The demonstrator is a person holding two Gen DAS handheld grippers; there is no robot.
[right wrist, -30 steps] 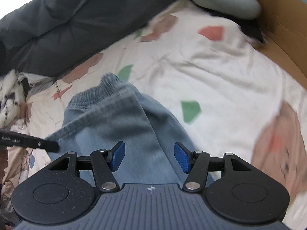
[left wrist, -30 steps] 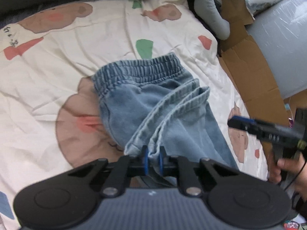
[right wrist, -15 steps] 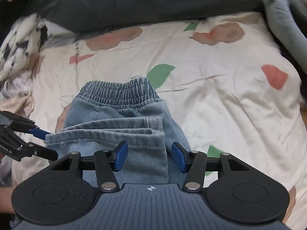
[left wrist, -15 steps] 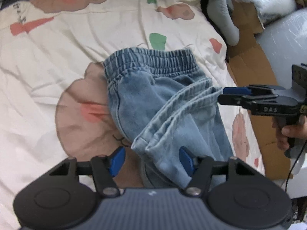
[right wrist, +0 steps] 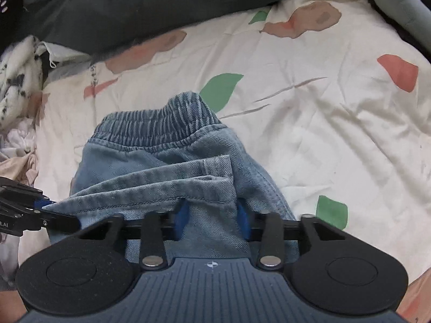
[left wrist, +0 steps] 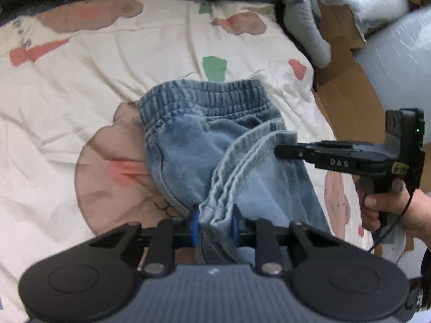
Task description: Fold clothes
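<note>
Light blue denim pants (left wrist: 204, 145) lie folded on the cream patterned bedsheet (left wrist: 80, 86), elastic waistband at the far end, leg hems doubled back toward it. My left gripper (left wrist: 214, 224) is shut on the left corner of the hems. My right gripper (right wrist: 212, 219) is closing around the right corner of the hems, and the cloth fills the gap between its blue pads. The pants also show in the right wrist view (right wrist: 167, 167). In the left wrist view the right gripper (left wrist: 282, 152) pinches the hem from the right. In the right wrist view the left gripper (right wrist: 51, 215) grips it at the left.
A dark grey duvet (right wrist: 134, 8) lies along the far side of the bed. A grey plush toy (left wrist: 307, 27), cardboard (left wrist: 347, 99) and a plastic-wrapped bundle (left wrist: 398, 62) lie to the right. A spotted white fabric (right wrist: 16, 75) is bunched at the left.
My left gripper opened half a second ago and has shut again on the hem corner. My right gripper has moved onto the other hem corner and narrowed around it.
</note>
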